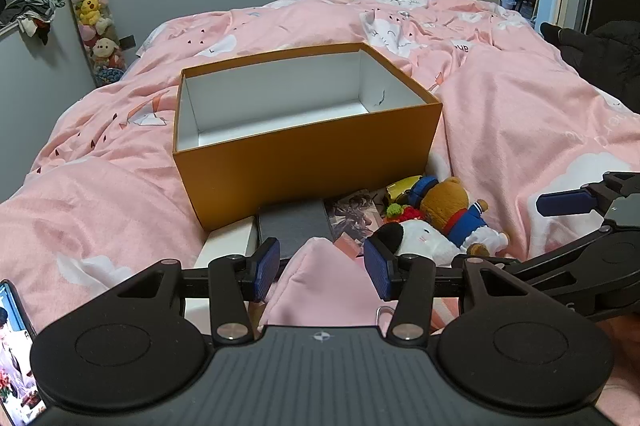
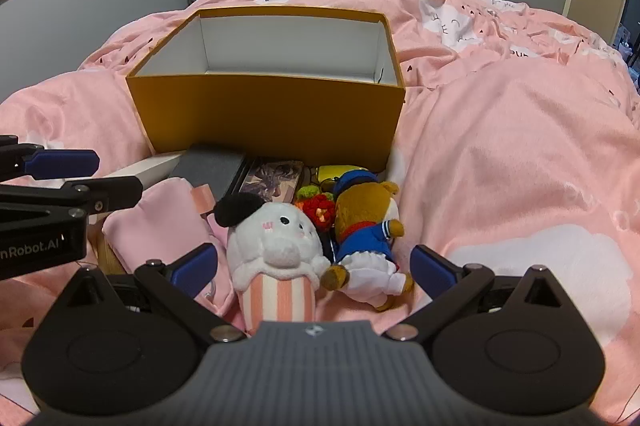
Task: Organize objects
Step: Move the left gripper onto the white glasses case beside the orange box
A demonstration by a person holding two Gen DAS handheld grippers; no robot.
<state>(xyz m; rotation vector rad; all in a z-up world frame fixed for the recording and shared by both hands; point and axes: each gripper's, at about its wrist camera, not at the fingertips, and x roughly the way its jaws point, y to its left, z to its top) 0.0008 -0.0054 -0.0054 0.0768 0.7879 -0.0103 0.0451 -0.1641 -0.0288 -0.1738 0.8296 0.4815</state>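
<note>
**Currently: both tongs lining up on the pile, box not yet loaded**

Right gripper (image 2: 314, 268) is hanging fully spread, pinching nothing, angled down over two toys: the white plush bunny in a pink-striped cup (image 2: 276, 258) and the brown plush bear in a blue sailor outfit (image 2: 366, 242). Both are lying side by side between its blue pads, touching neither, so it is looking like the pick is being set up here.

Left gripper (image 1: 320, 268) is sitting half spread around a raised fold of the soft pink fabric pouch (image 1: 320, 278). Pads are looking just clear of the cloth, so I'm reading it as not gripping.

To do the step well, I'd be committing to one toy, not both: centring on the bunny's cup, which probably holds firmer than the head, then closing and lifting clear of the bear.

Target is the open orange cardboard box with white lining (image 2: 272, 113), standing empty on the pink printed duvet (image 2: 520, 145) just beyond the pile, toward the bed's far edge. Its near wall is sitting tall, so the lift is needing height before moving forward.

Flat grey case (image 2: 212, 167) and illustrated card (image 2: 276, 175) are lying against that near wall.
</note>
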